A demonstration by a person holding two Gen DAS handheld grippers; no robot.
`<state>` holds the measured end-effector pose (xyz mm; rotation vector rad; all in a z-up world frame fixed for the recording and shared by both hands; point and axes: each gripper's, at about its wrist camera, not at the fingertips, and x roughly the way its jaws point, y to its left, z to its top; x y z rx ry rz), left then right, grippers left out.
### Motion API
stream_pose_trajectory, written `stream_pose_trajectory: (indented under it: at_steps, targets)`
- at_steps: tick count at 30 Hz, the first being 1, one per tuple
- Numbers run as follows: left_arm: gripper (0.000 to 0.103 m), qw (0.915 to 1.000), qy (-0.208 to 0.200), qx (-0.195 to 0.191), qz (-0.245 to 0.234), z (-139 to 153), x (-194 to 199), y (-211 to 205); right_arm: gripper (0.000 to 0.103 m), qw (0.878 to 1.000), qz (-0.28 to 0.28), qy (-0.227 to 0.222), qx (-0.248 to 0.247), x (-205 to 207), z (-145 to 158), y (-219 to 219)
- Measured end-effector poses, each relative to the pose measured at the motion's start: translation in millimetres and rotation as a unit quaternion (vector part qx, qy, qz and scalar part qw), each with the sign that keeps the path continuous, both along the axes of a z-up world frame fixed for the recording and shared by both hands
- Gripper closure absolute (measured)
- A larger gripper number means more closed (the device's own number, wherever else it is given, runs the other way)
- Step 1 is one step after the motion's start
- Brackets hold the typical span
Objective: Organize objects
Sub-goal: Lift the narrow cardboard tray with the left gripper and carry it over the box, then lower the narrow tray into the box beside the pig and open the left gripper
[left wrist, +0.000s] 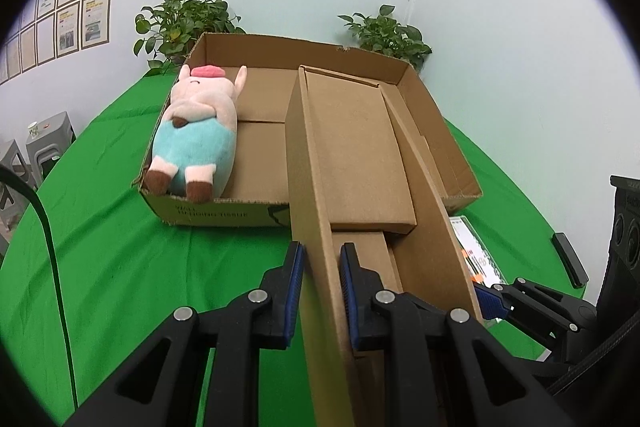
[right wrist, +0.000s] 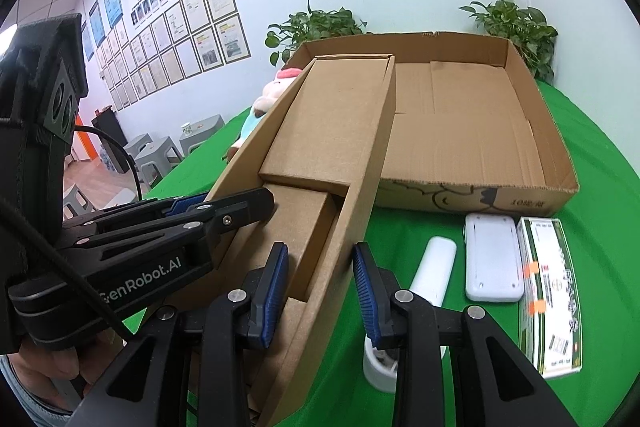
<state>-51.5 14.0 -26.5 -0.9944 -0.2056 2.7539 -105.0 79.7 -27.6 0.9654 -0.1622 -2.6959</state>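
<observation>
Both grippers, left gripper and right gripper, straddle the narrow box's side walls.

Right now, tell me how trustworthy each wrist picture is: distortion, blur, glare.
Left wrist view: strong fisheye bending, dark vignette corners; the small cardboard box wall nearest the lens, between the left claw pads, smears out of focus, while the plush pig is sharp. Right wrist view: same curvature, bowing the large cardboard tray; even light, soft shadows, no harsh glare on the white case.
</observation>
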Motion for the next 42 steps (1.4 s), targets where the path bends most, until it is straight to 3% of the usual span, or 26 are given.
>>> stream_pose_trajectory:
  at_steps: [13,25,34,42]
  targets:
    - [0.085,0.9994,0.033,0.0,0.01,32,-46,-8,0.072,0.999,0.0,0.035,0.007,-36,29,-2]
    - [0.086,0.9996,0.018,-0.01,0.019,41,-129,-28,0.073,0.999,0.01,0.032,0.014,-123,50,4]
    - [0.086,0.9992,-0.012,-0.025,0.031,25,-191,-36,0.074,1.0,0.008,0.008,-0.006,-208,39,14]
    - [0.086,0.9968,-0.061,-0.028,0.044,-11,-212,-44,0.076,0.999,0.003,-0.023,-0.026,-257,-3,11]
